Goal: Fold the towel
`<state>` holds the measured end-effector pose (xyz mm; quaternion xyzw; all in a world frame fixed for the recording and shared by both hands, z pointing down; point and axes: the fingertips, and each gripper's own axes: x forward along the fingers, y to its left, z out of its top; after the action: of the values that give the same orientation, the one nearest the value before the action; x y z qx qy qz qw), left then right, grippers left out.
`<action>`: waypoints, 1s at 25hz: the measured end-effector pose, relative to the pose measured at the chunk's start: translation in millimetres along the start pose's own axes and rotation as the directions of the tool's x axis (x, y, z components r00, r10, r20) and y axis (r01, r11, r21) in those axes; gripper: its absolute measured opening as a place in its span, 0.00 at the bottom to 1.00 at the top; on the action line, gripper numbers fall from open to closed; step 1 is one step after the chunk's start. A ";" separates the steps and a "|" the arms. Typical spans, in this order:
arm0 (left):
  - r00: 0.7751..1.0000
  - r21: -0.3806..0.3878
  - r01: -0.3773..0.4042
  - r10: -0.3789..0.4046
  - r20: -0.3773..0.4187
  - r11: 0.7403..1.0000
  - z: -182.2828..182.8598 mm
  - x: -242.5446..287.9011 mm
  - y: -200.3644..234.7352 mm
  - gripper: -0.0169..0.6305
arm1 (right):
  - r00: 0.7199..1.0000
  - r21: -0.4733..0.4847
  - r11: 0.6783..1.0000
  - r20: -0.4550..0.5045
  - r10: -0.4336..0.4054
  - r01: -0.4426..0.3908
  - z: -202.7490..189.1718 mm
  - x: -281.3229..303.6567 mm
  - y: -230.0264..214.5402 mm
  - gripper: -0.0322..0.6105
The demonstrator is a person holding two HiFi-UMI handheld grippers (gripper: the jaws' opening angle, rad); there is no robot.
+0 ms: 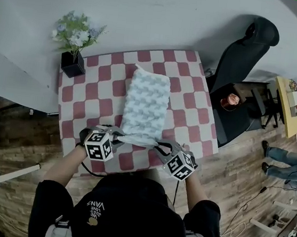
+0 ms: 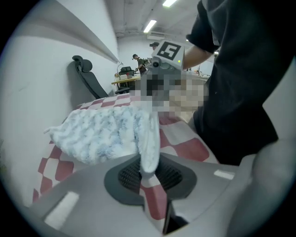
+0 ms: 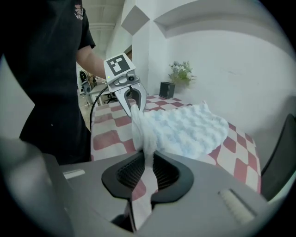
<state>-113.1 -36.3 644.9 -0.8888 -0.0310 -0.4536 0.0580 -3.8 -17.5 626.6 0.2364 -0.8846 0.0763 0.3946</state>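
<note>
Head view, near to far.

- Left gripper: jaws clamped on the towel at its 7 o'clock corner. In the left gripper view the fabric is pinched between the ribbed pads.
- Right gripper: jaws clamped on the 5 o'clock corner, with a fold of towel squeezed between the pads and a tail hanging below them.
- The towel's near edge is bunched and stretched between the two grippers. It appears raised just off the table.
- The rest of the towel lies flat as a narrow strip along the table's middle, running toward 12 o'clock, far edge untouched.
- A flower pot stands at the table's 10 o'clock corner and a chair off the table at 2 o'clock, both well apart from the towel.

Progress (judgement): both corners are secured and the fold is at its start. Whether the strip is already doubled, I cannot tell. Left to do: carry the near edge over toward 12 o'clock, lay it on the far edge, square it and release.
</note>
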 end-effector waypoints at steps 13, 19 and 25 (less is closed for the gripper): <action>0.993 -0.133 -0.049 0.062 0.098 0.990 54.9 -49.2 59.6 0.12 | 0.984 0.102 0.993 0.170 0.048 -0.066 55.4 -42.6 -76.3 0.14; 0.977 -0.178 -0.180 0.197 0.081 0.967 63.1 -53.2 133.2 0.13 | 0.977 0.159 0.983 0.206 0.054 -0.088 72.7 -29.9 -144.4 0.14; 0.953 -0.229 -0.278 0.297 0.052 0.933 56.6 -39.3 201.6 0.13 | 0.974 0.282 0.954 0.225 0.042 -0.106 69.4 -6.4 -197.0 0.14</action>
<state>-69.0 -228.8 565.0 -0.9034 0.1473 -0.4020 0.0240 48.2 -210.2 564.8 0.2654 -0.9095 0.1948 0.2537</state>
